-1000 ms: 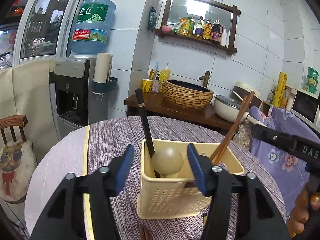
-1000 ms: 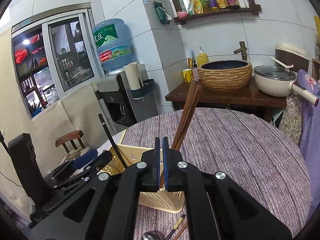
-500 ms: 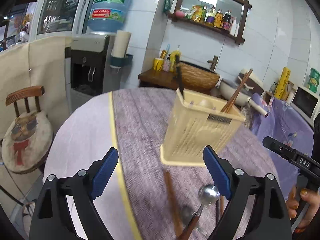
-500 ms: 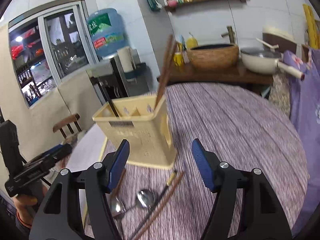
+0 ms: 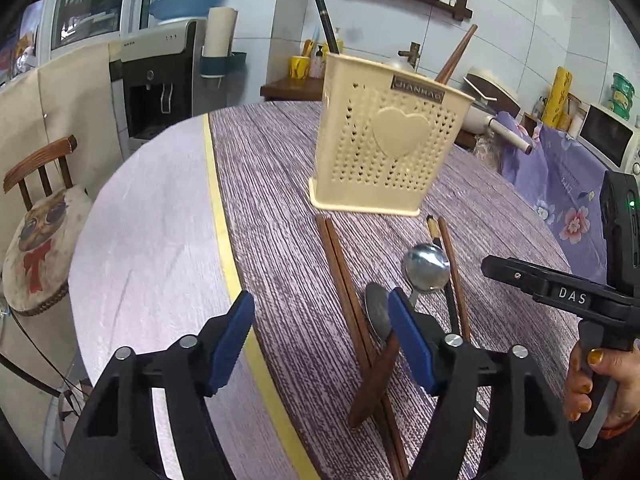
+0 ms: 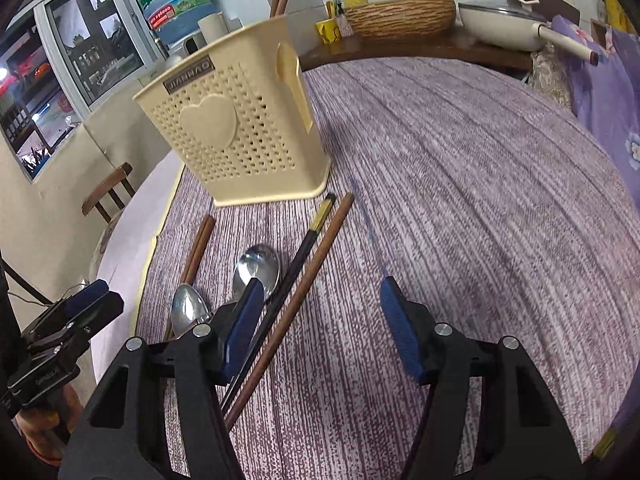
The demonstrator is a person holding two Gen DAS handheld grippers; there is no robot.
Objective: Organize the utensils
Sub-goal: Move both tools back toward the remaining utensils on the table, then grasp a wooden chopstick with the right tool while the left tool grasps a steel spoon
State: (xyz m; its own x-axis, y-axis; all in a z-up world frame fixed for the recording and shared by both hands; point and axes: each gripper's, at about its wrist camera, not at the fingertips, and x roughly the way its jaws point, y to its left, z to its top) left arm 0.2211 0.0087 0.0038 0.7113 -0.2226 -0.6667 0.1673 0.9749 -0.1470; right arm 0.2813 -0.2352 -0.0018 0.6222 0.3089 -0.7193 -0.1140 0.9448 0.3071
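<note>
Jaws closing on nothing; holder (image 5: pixel 384 140) labelled JIANHAO.

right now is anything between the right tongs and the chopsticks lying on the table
Nothing visible blocks them. The right tongs, closing on nothing, hang above the black chopstick and brown chopstick, which run under the left finger. The spoon lies beside them.

Cream holder (image 5: pixel 390 148) with small heart holes, on purple striped cloth (image 6: pixel 460 168). Brown chopsticks (image 5: pixel 340 268), silver spoons (image 6: pixel 256 268), blue gripper pads (image 6: pixel 394 326).

bare tablecloth (image 6: pixel 480 200) right, utensil holder (image 6: pixel 232 136) blocking left-centre
</note>
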